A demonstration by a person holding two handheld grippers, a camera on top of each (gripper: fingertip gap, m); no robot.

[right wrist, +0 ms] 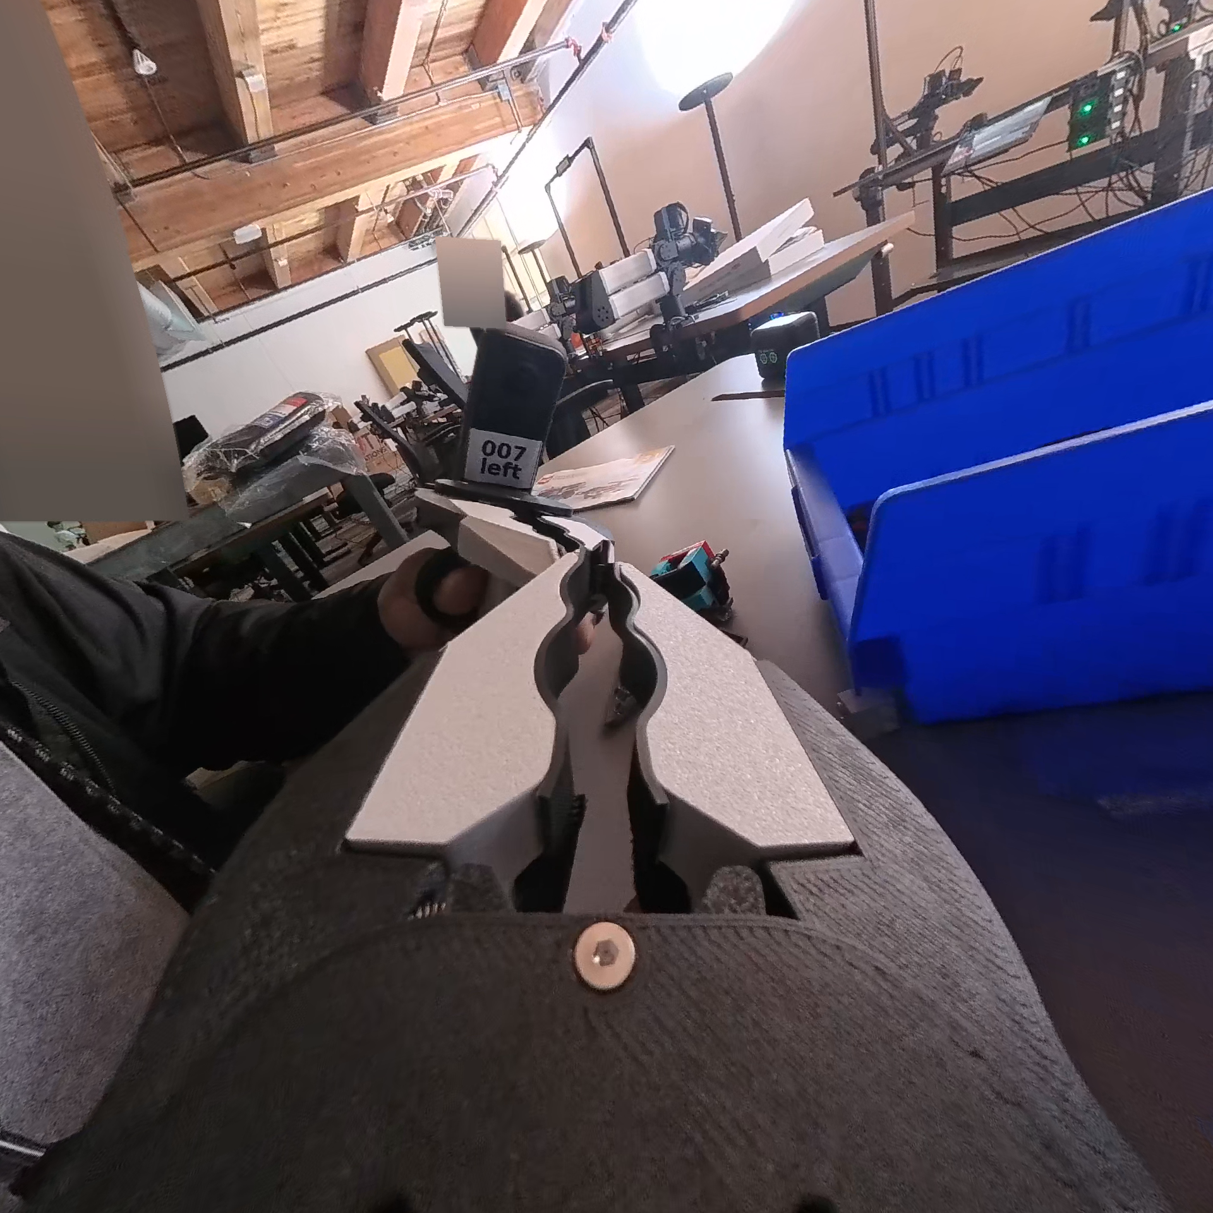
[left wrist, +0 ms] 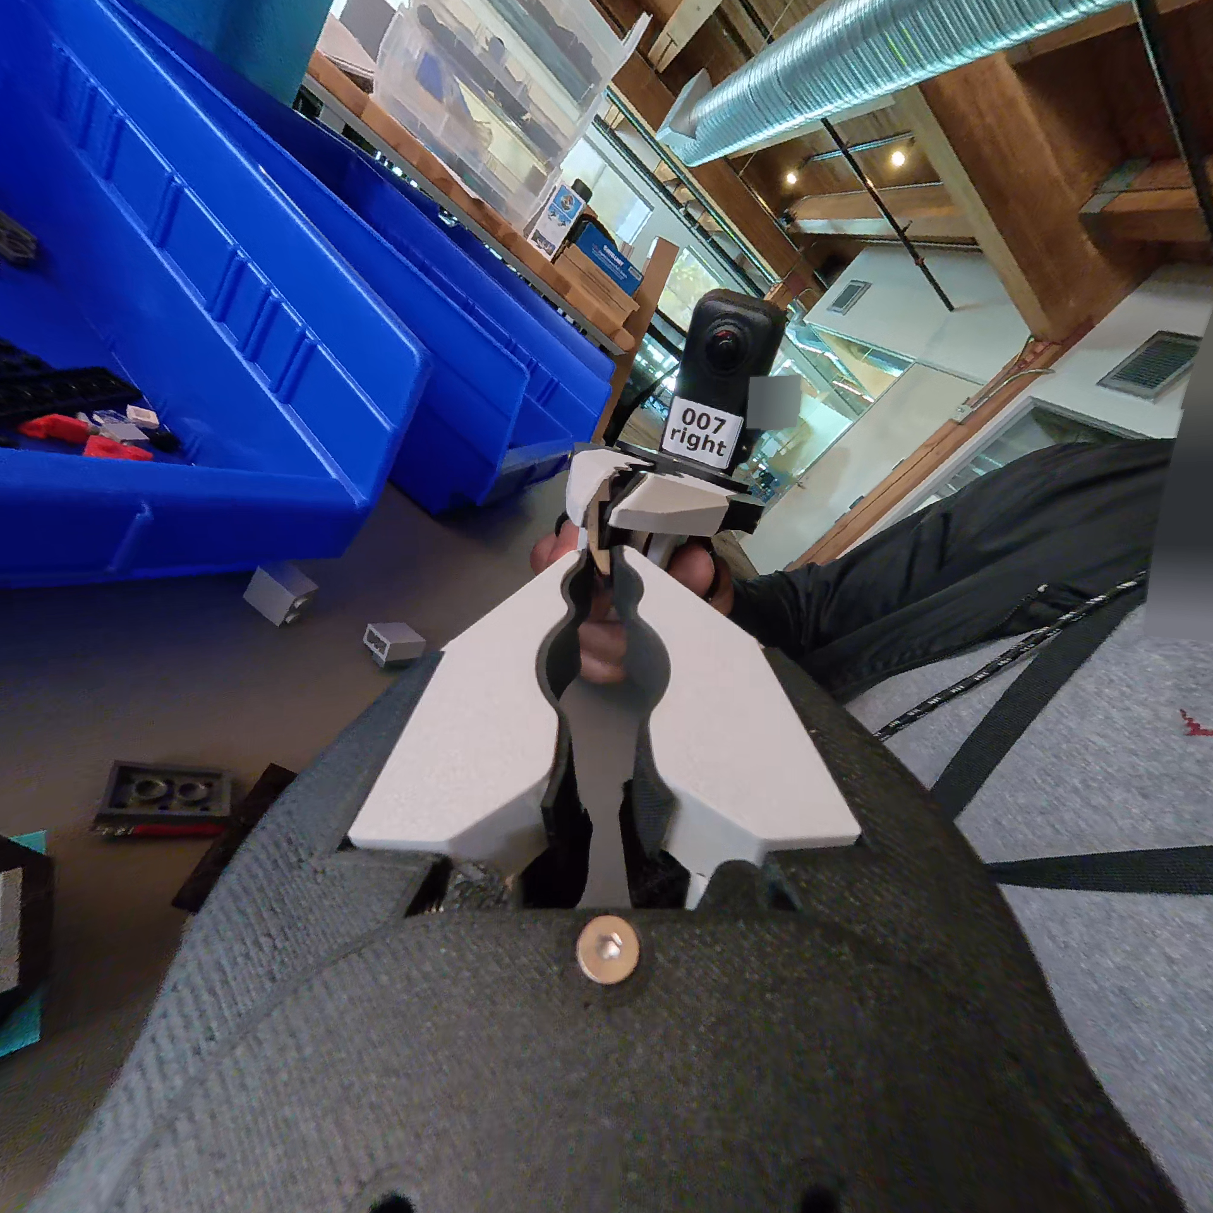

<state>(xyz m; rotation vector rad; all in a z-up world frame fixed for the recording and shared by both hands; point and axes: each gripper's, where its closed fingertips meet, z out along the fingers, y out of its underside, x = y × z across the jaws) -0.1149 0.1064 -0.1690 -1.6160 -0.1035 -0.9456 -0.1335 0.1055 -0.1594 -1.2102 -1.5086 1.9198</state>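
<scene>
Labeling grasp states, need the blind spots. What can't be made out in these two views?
1. Small part between left gripper and right gripper tips: both views, fingers cover it; shape and who grips it unclear.
2. Blue bins contents: right wrist view, walls block them.
3. Dark block: left wrist view, cut by left edge, blurred.
4. Booklet: right wrist view, too small, partly behind the left gripper.

Both hand-held grippers [left wrist: 598, 564] [right wrist: 594, 568] closed, tip-to-tip
</scene>
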